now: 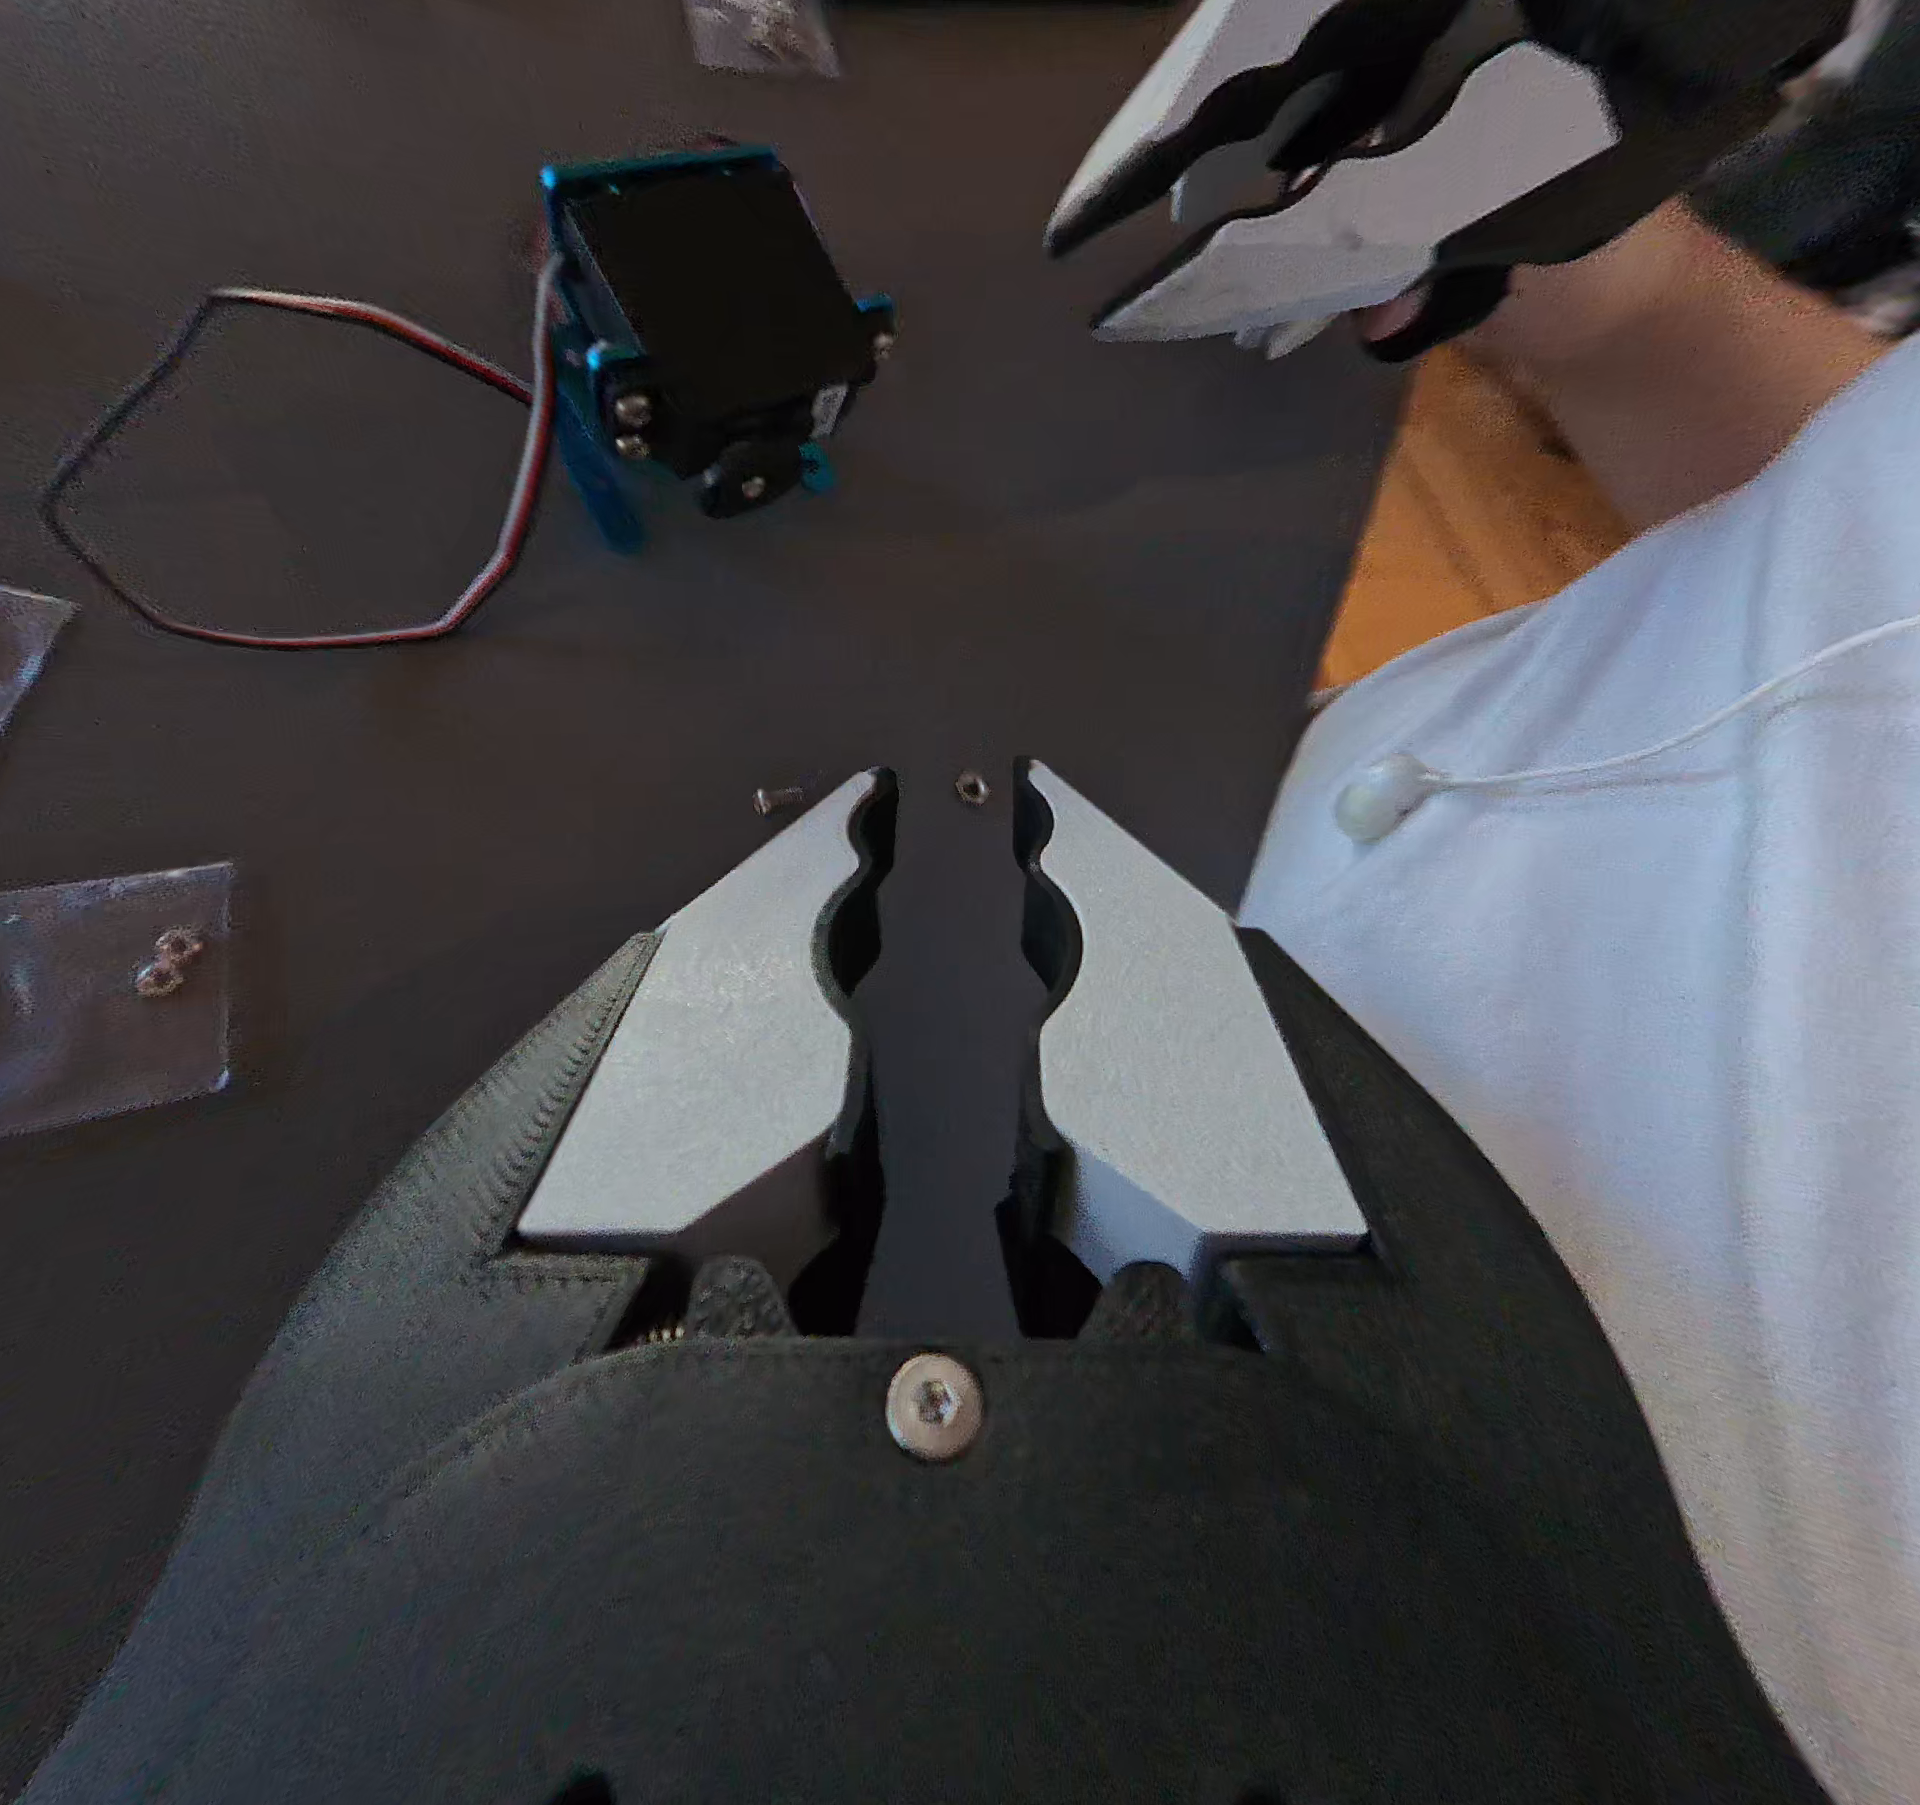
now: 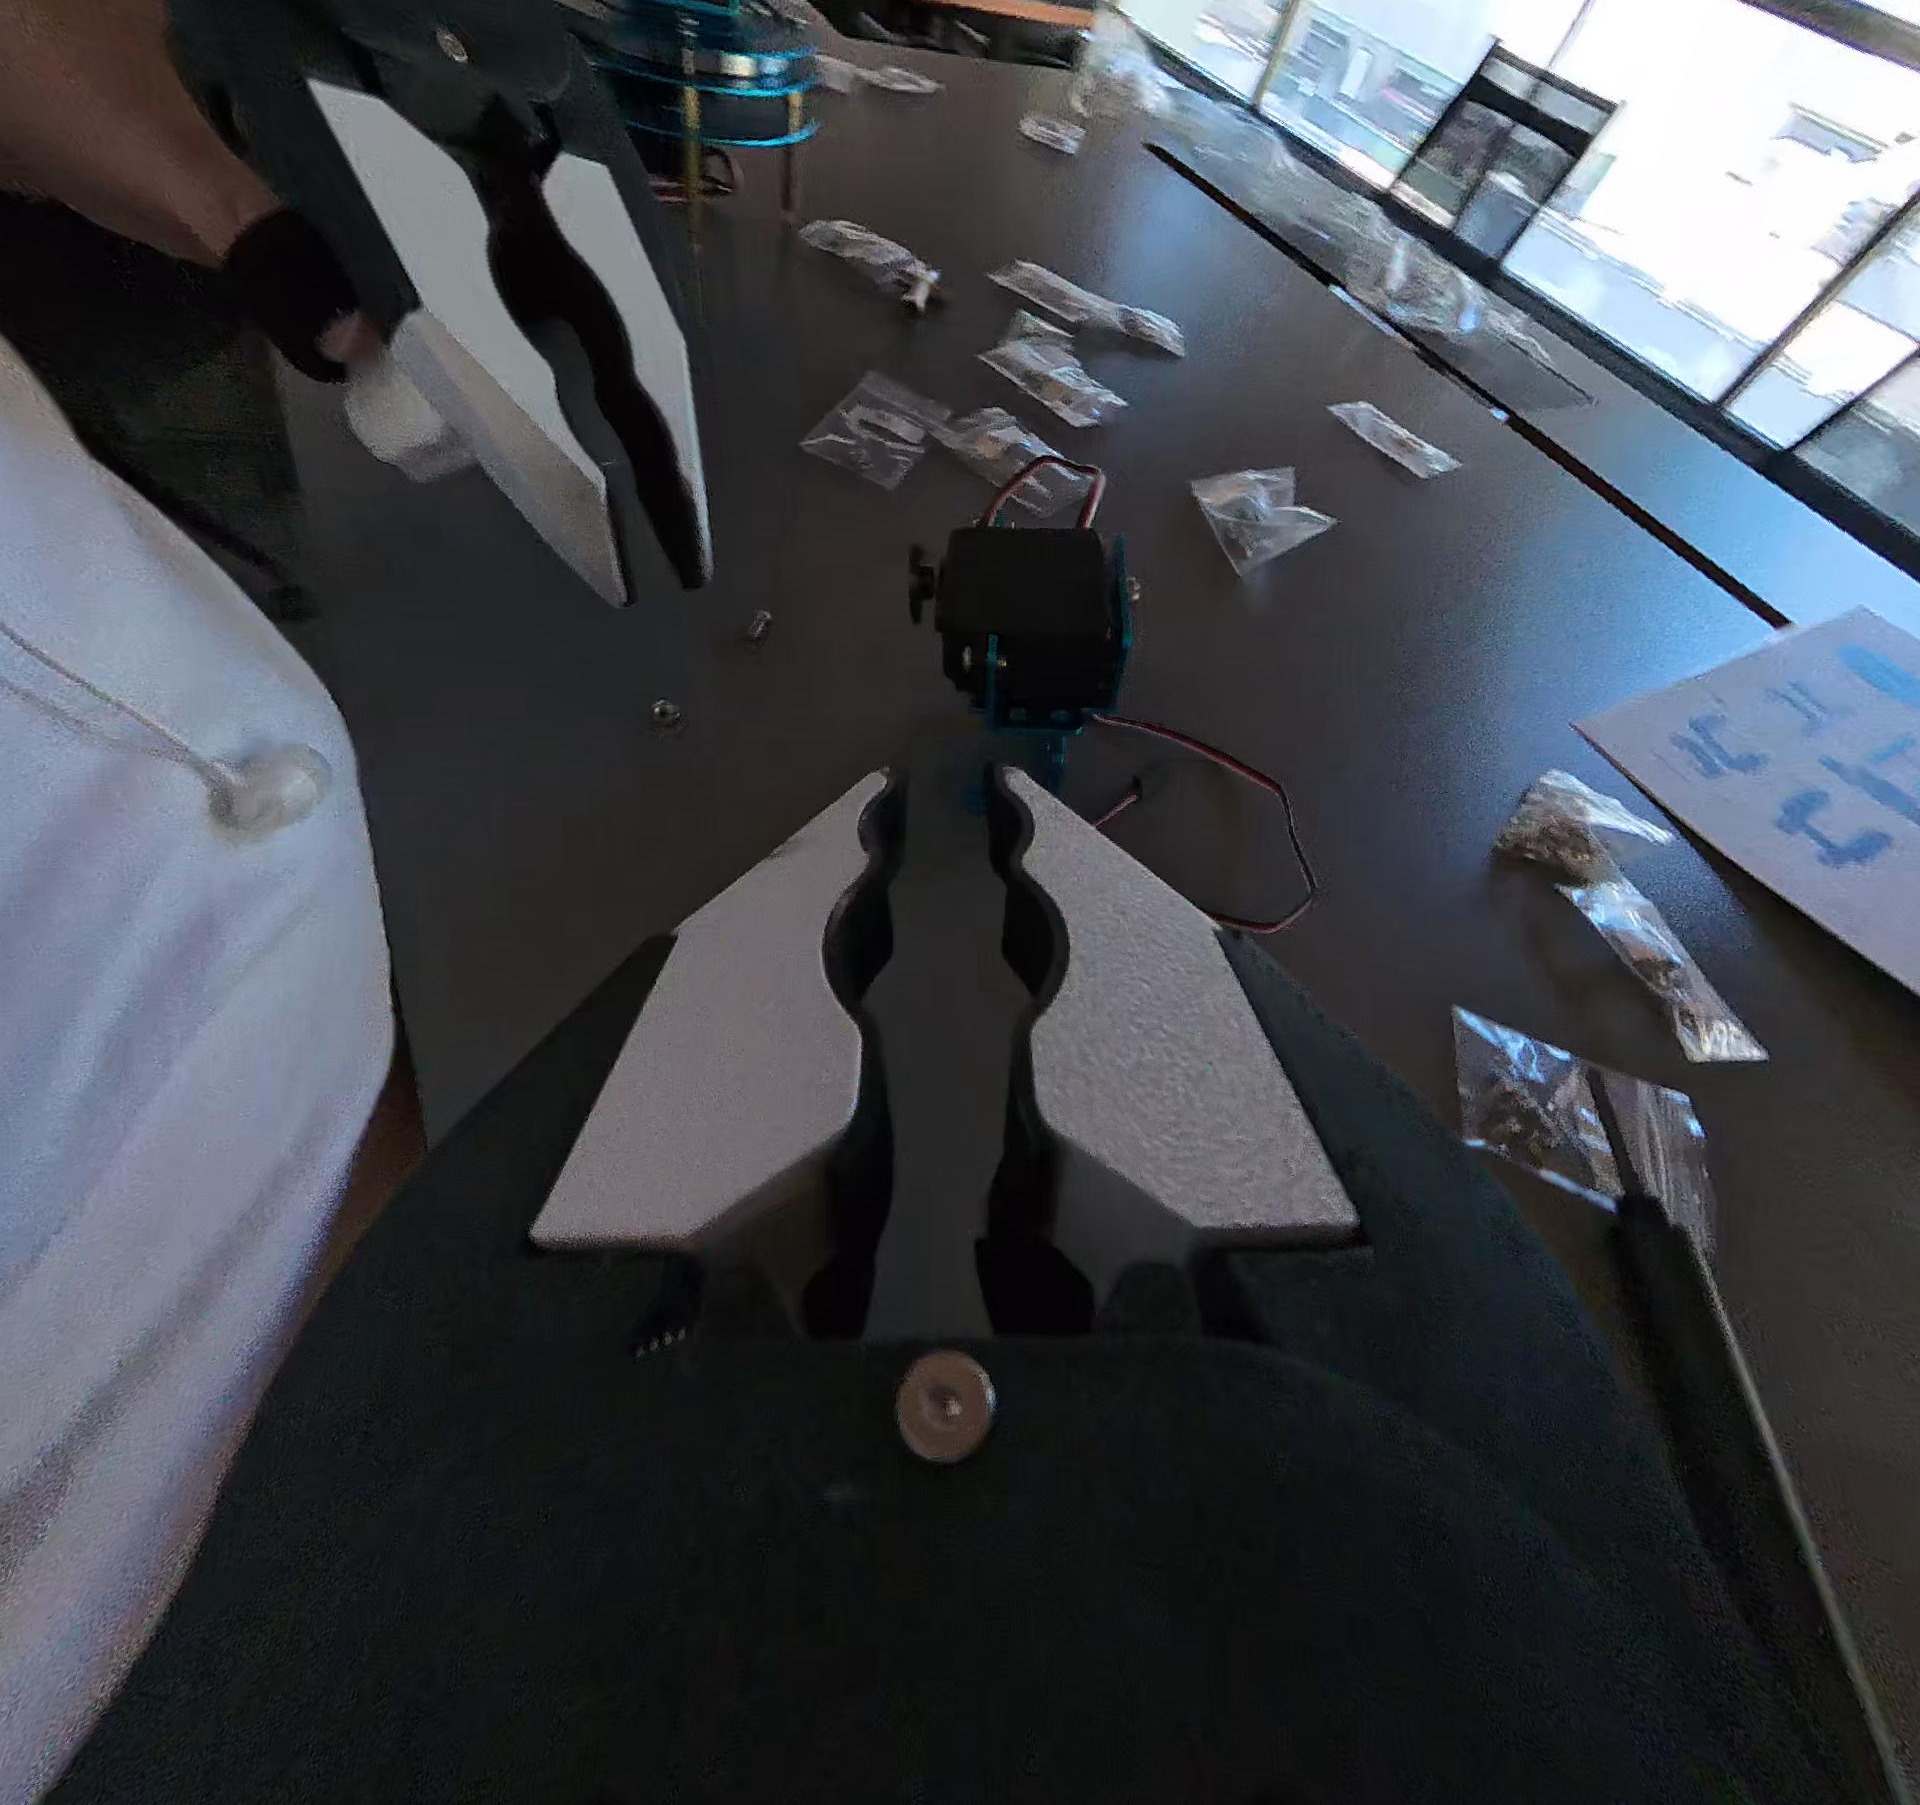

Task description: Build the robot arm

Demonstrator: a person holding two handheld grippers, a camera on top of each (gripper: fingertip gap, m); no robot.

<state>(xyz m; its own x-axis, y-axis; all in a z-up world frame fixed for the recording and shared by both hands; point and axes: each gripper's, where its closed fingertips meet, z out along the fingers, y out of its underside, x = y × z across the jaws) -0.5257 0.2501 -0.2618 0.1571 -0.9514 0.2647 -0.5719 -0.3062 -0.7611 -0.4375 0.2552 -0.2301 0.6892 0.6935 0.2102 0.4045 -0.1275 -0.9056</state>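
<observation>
Your left tongs [image 1: 956,789] were released, jaws parted and empty, hanging just above a dark bench [image 1: 1039,560]. A small nut [image 1: 970,786] lay on the bench right between the tips, and a short screw [image 1: 777,798] lay just left of them. Farther ahead stood a black servo [image 1: 717,321] in a blue bracket [image 1: 597,498], its red, black and white wire [image 1: 312,633] looping off to the left.

Your right tongs [image 2: 943,789] were also released and empty, raised over the bench and pointing at the servo, with the bracket's foot showing in the gap beyond the tips. Whether they touched it was hard to tell in the soft focus.

Clear parts bags [image 2: 1262,514] lay scattered beyond the servo and to the right, beside a grey card [image 2: 1766,779] with blue marks. A screwdriver [image 2: 1704,1360] lay at the lower right. The bench edge ran close by your white shirt [image 1: 1662,924], with wooden floor [image 1: 1455,529] below. Open bench lay between servo, nut and screw; the far side and the right were cluttered.
</observation>
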